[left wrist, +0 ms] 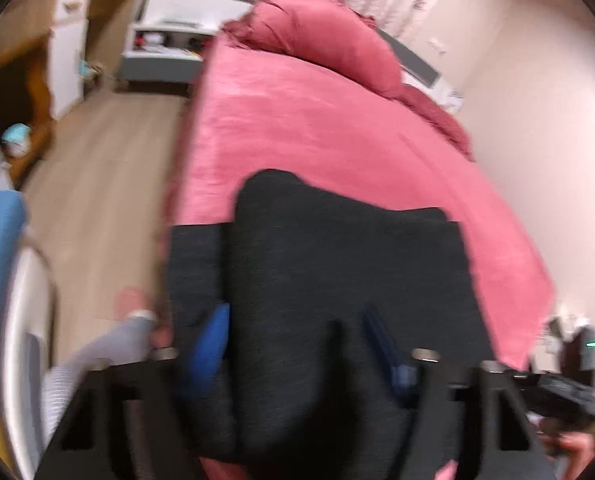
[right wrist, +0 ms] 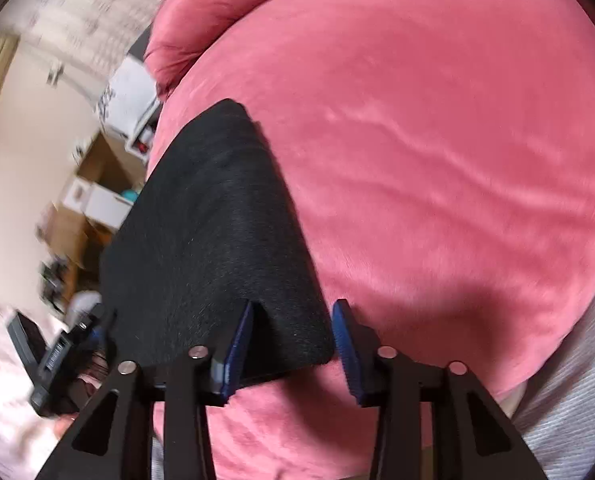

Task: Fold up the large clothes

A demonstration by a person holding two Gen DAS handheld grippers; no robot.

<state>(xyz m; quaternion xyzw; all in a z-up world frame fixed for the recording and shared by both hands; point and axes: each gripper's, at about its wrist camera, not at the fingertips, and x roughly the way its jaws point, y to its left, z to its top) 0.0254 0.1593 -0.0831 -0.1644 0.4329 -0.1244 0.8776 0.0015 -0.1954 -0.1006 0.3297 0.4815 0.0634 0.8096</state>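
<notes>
A black garment [left wrist: 317, 260] lies folded near the foot of a pink bed [left wrist: 317, 120]. My left gripper [left wrist: 297, 340] hovers over its near end with the jaws apart; a thick fold sits between the blue pads [left wrist: 213, 340], and the right pad's inner face shows bare. In the right wrist view the black garment [right wrist: 209, 220] tapers to a corner that lies between the jaws of my right gripper [right wrist: 293, 340]. That gripper is open, with a strip of pink bed [right wrist: 437, 160] showing between the cloth edge and its right pad. The left gripper [right wrist: 57, 356] shows blurred at the lower left.
A pink pillow [left wrist: 321, 36] lies at the head of the bed. Wooden floor [left wrist: 97, 200] runs along the bed's left side, with a person's grey-clad leg and bare foot [left wrist: 129, 304] on it. A white cabinet [left wrist: 169, 32] stands beyond. Striped grey clothing [right wrist: 569, 380] fills the lower right.
</notes>
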